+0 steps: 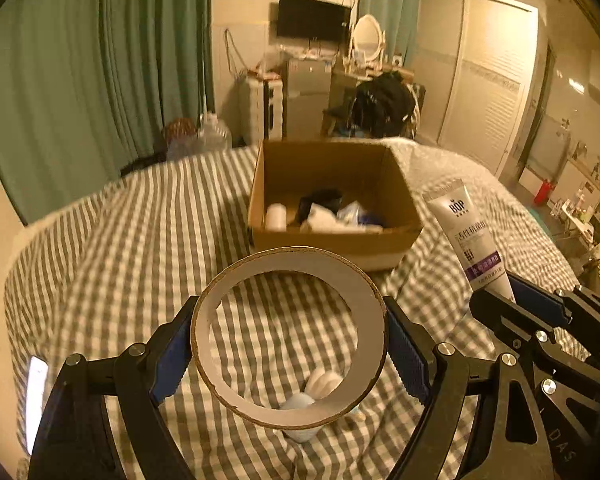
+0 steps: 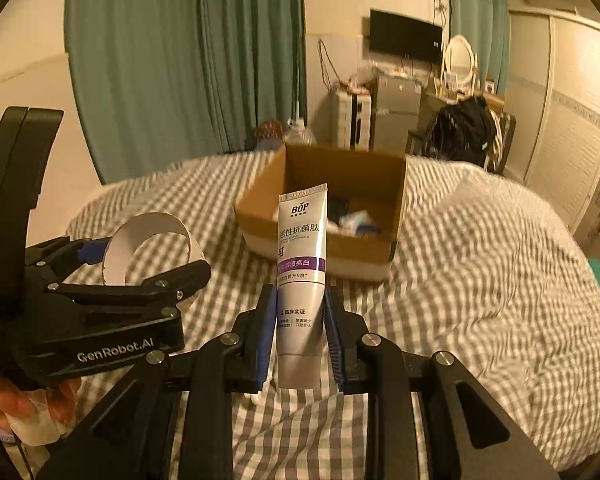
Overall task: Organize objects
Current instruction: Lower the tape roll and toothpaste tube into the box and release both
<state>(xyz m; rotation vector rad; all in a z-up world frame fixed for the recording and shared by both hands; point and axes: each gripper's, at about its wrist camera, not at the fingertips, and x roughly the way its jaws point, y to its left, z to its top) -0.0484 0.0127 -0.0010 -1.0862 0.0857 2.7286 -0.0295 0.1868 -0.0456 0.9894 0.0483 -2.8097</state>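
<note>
My left gripper [image 1: 290, 336] is shut on a white cardboard tape ring [image 1: 364, 312], held above the checked bedspread [image 1: 140, 240]; it also shows in the right wrist view [image 2: 140, 264] with the ring [image 2: 156, 232]. My right gripper [image 2: 300, 312] is shut on a white and purple toothpaste tube [image 2: 302, 272], held upright; the tube also shows in the left wrist view [image 1: 470, 236]. An open cardboard box [image 1: 400, 236] with several items in it sits on the bed ahead of both grippers, and shows in the right wrist view [image 2: 364, 252].
A small pale blue and white object [image 1: 304, 400] lies on the bed under the ring. A lit phone [image 1: 36, 392] lies at the bed's left edge. Green curtains [image 2: 180, 60], a fridge [image 2: 396, 116] and a wardrobe [image 1: 488, 80] stand beyond the bed.
</note>
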